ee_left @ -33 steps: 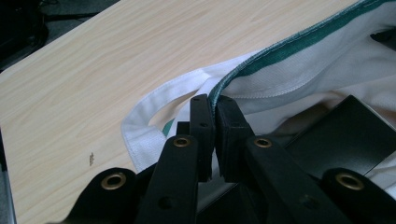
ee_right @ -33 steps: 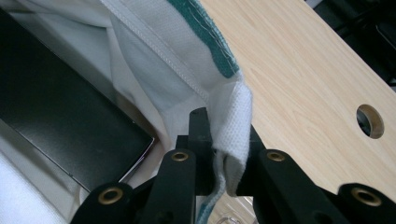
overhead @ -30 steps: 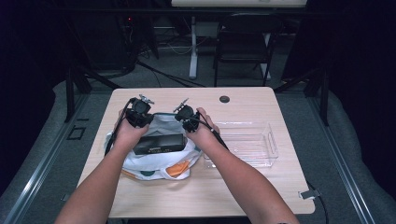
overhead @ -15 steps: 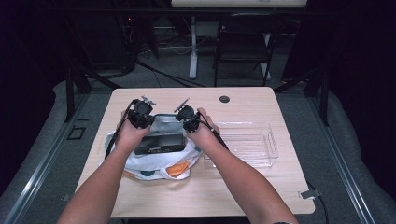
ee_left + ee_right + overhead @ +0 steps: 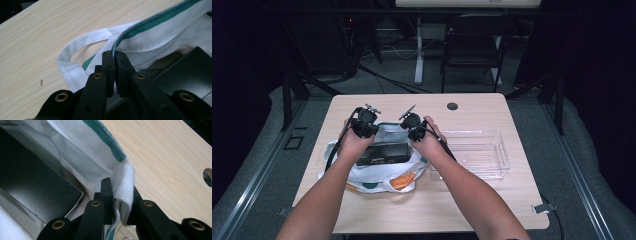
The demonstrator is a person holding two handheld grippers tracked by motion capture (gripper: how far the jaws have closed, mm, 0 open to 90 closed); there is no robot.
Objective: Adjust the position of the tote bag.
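A white cloth bag with a green-trimmed rim lies on the wooden table, and a black box rests in its open mouth. My left gripper is shut on the bag's rim at its left far corner; in the left gripper view the green edge runs between the closed pads and a white handle loop hangs beside them. My right gripper is shut on the rim at the right far corner, where white fabric is folded between its pads. The black box lies just inside.
A clear plastic tray stands right of the bag, close to the person's right forearm. A round cable hole sits at the table's far edge. An orange patch shows on the bag's near side. A chair and cables stand beyond the table.
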